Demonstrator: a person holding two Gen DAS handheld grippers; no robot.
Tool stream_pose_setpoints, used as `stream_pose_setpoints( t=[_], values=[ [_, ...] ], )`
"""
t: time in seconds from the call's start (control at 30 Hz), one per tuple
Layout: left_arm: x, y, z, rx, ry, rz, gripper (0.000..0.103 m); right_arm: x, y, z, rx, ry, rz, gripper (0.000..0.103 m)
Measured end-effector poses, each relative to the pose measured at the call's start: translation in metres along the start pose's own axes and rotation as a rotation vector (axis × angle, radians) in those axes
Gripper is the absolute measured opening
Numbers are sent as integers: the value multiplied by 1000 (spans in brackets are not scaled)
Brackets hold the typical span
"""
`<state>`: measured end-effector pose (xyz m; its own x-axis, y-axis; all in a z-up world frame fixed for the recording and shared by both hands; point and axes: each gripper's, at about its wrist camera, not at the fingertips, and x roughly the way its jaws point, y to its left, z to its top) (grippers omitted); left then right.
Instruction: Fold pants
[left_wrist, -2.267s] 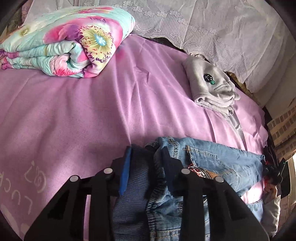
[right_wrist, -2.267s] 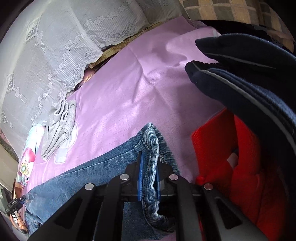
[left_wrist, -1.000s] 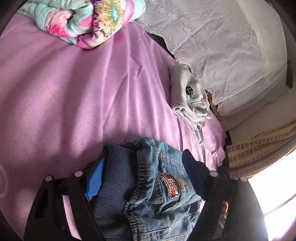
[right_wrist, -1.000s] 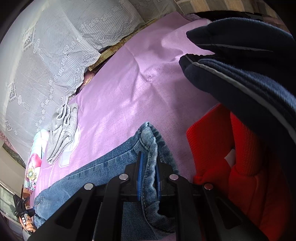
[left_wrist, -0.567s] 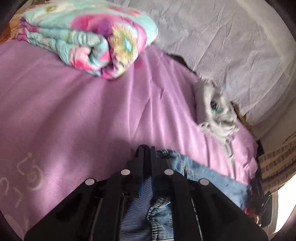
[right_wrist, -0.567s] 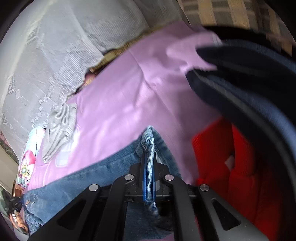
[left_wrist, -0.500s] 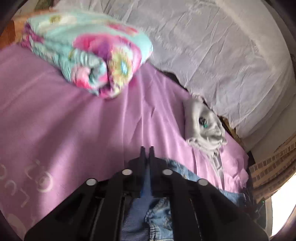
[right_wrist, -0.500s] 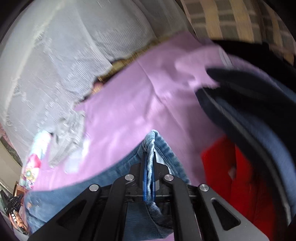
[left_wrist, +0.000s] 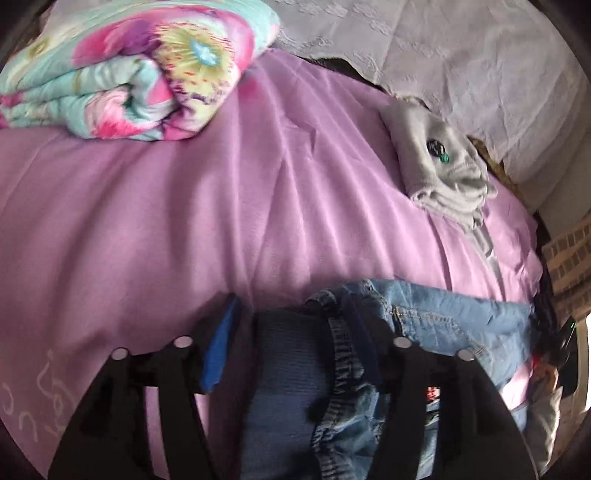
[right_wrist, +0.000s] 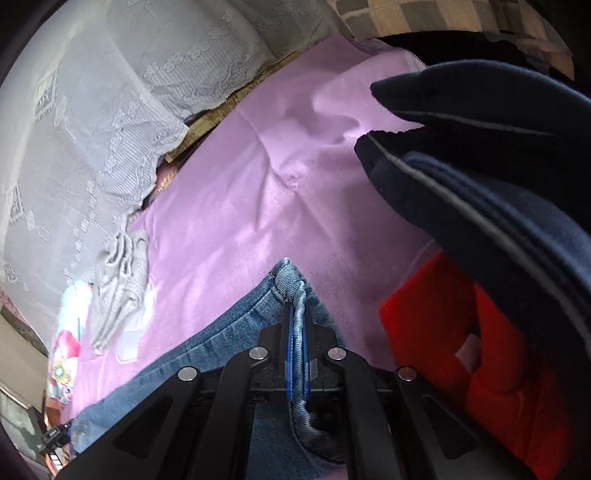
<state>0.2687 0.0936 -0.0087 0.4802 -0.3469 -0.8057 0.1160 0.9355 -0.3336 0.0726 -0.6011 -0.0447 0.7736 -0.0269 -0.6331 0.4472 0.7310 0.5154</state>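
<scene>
Reopened, left fingers (left_wrist: 291, 325) straddle one jeans (left_wrist: 443, 321) waistband; right fingers (right_wrist: 295, 325) clamp hem.

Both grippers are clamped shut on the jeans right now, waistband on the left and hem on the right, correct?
Not quite. The right gripper is shut on the hem of the jeans, but the left wrist view shows the left gripper open, its fingers spread either side of the waistband without clamping it.

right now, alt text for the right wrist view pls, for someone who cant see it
The right gripper is shut on the hem of the blue jeans, which trail left across a pink bedsheet. A red garment and dark navy clothing lie right; a grey folded garment lies left.
</scene>
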Motion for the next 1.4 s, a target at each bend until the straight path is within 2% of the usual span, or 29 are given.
stream_pose_setpoints(
  t=[0.03,0.07,0.13,0.17,0.3,0.4,0.43,0.47,0.5,0.53,0.6,0.67,0.7,0.73,0.77,0.8,0.87,0.93,0.97,1.03,1.1,1.17,1.2,1.23,1.27,1.3,1.37,1.4],
  values=[
    [2,-2,-1,9,-8,14,59,1,1,0,-7,-2,-5,4],
    [0,-6,-3,20,-23,18,49,1,1,1,-8,-7,-3,4],
    [-12,-15,-10,47,-78,31,37,-2,1,1,-2,-16,7,4],
    [-19,-19,-13,65,-108,50,10,-4,1,2,1,-23,11,4],
    [-49,-14,-10,24,-213,35,9,-18,16,14,-25,-81,55,4],
    [-66,-3,1,-38,-252,-16,8,-29,29,28,-55,-124,75,4],
    [-70,-1,3,-46,-270,-13,6,-31,29,32,-52,-145,76,4],
    [-76,1,5,-49,-306,28,0,-30,27,35,-48,-160,72,4],
    [-83,5,8,-62,-343,55,0,-24,23,37,-51,-151,53,4],
    [-89,12,10,-91,-361,32,0,-11,20,35,-62,-108,5,4],
    [-89,25,14,-141,-338,-3,0,20,9,24,-71,34,-83,4],
    [-76,23,9,-134,-244,-86,0,4,11,23,-61,-39,-89,5],
    [-66,14,5,-102,-186,-93,2,-12,16,24,-63,-108,-123,16],
    [-57,4,1,-63,-143,-69,7,-29,25,26,-82,-174,-136,23],
    [-49,-6,-3,-17,-118,-39,26,-41,35,26,-109,-209,-123,23],
    [-42,-13,-6,20,-106,1,54,-50,50,24,-154,-215,-70,23],
    [-34,-13,-7,23,-111,44,74,-50,89,15,-289,-134,95,23],
    [-24,-4,-6,-13,-71,-15,74,-32,144,-10,-486,16,229,29],
    [-17,0,-6,-34,-40,-51,74,-22,169,-26,-580,68,265,30],
    [-6,-1,-10,-17,-10,-52,74,1,219,-63,-778,147,293,30],
    [-4,-9,-12,20,-23,-33,71,23,259,-93,-945,193,294,30],
    [-5,-17,-13,56,-45,-3,60,39,284,-109,-1040,208,285,37],
    [-6,-19,-14,70,-59,9,51,47,293,-113,-1060,230,290,47],
    [-7,-20,-15,75,-71,22,49,55,300,-115,-1066,271,302,57],
    [-8,-20,-15,71,-79,18,48,65,305,-122,-1069,318,304,60],
    [-10,-19,-16,69,-90,10,47,70,306,-133,-1087,354,280,61],
    [-12,-18,-16,67,-104,0,46,70,308,-151,-1137,328,260,58],
    [-14,-17,-16,67,-110,-4,46,64,309,-153,-1143,320,262,41]
  ],
)
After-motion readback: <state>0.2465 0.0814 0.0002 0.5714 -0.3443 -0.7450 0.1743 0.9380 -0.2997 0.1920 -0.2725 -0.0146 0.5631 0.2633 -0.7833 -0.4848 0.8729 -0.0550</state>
